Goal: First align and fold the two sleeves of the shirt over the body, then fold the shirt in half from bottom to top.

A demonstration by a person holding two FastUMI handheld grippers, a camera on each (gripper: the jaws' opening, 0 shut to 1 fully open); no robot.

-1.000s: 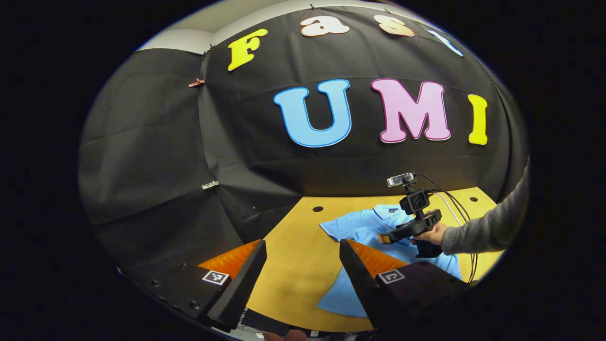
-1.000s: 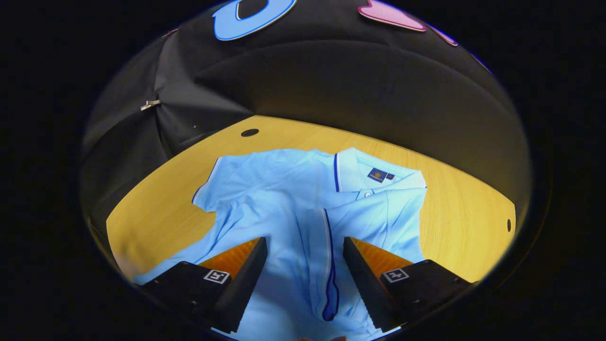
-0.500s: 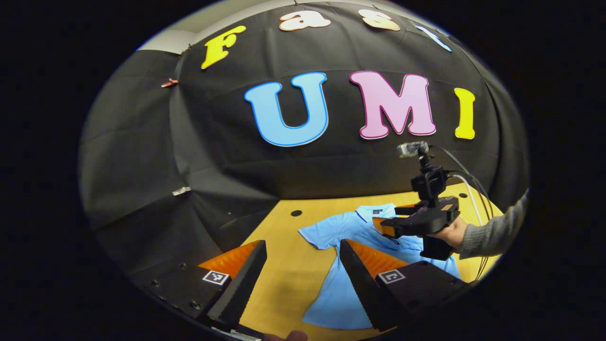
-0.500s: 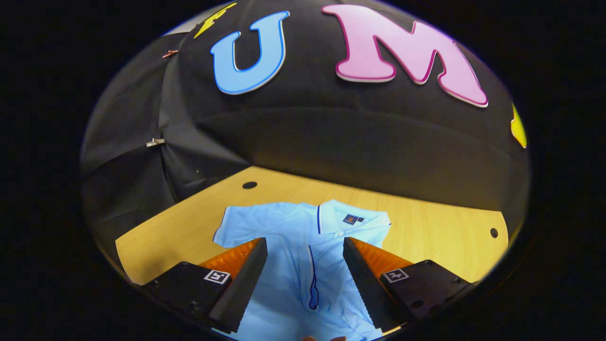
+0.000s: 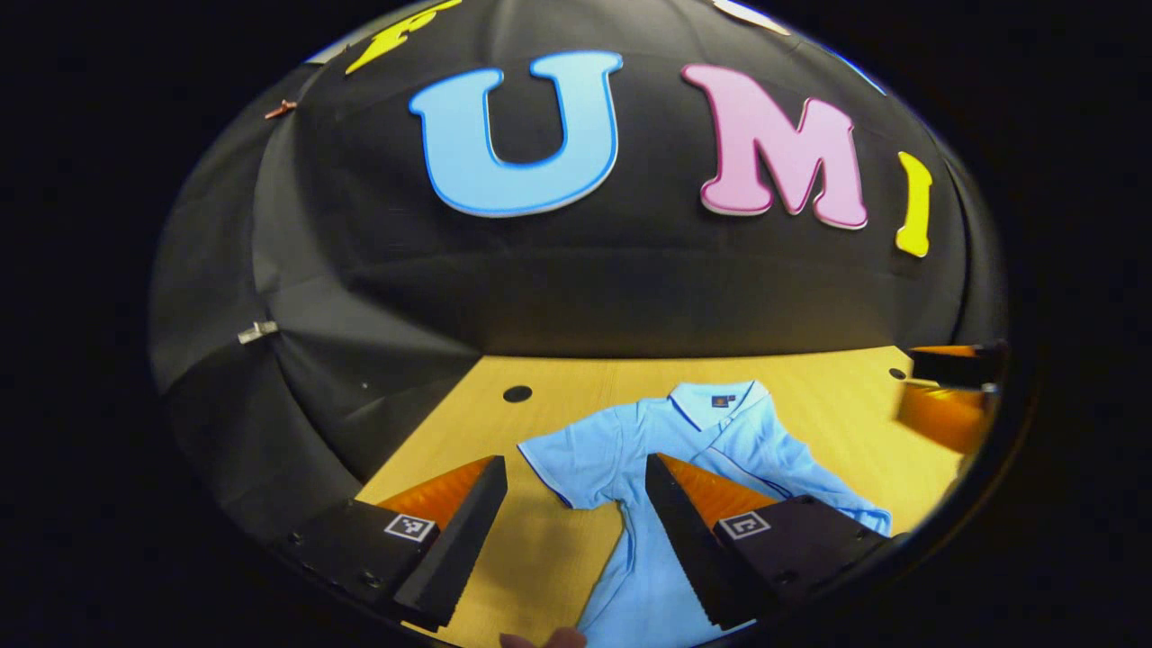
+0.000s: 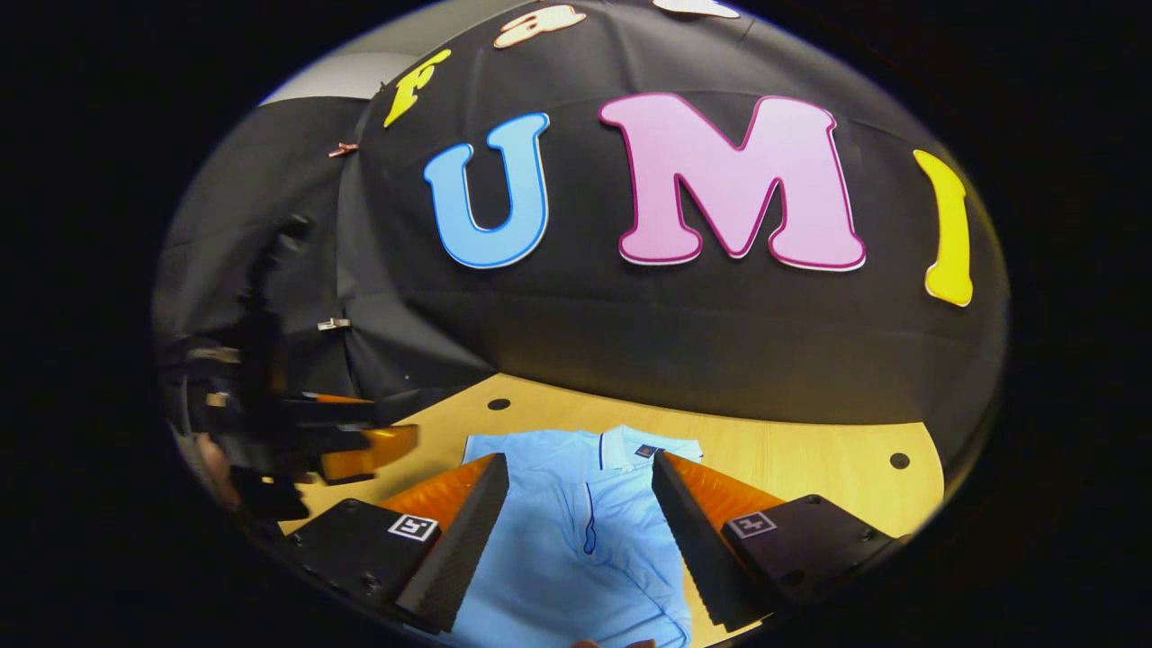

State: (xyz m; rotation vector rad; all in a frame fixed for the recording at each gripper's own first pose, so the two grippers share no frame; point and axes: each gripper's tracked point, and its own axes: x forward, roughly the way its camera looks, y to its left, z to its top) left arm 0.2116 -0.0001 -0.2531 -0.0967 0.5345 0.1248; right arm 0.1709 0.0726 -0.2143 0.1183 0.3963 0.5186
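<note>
A light blue polo shirt (image 5: 720, 450) lies flat on the wooden table (image 5: 810, 387), collar toward the wall. One sleeve (image 5: 576, 454) is spread out to the side; the other lies folded over the body, its dark trim (image 6: 589, 531) showing. My left gripper (image 5: 576, 531) hovers open above the spread sleeve and the shirt's side edge, holding nothing. My right gripper (image 6: 580, 531) hangs open over the shirt's (image 6: 576, 558) middle, also with nothing in it. In the left gripper view the right gripper (image 5: 940, 387) shows at the far right; in the right gripper view the left gripper (image 6: 360, 423) is blurred at the left.
The table (image 6: 810, 459) has small round holes (image 5: 517, 393) (image 6: 899, 460) near its back corners. Black cloth walls stand close behind and to the left. Bare wood lies on both sides of the shirt.
The right gripper has lifted and drawn back from the folded sleeve, off to the right. The left gripper has swung toward the shirt, which now lies between its fingers.
</note>
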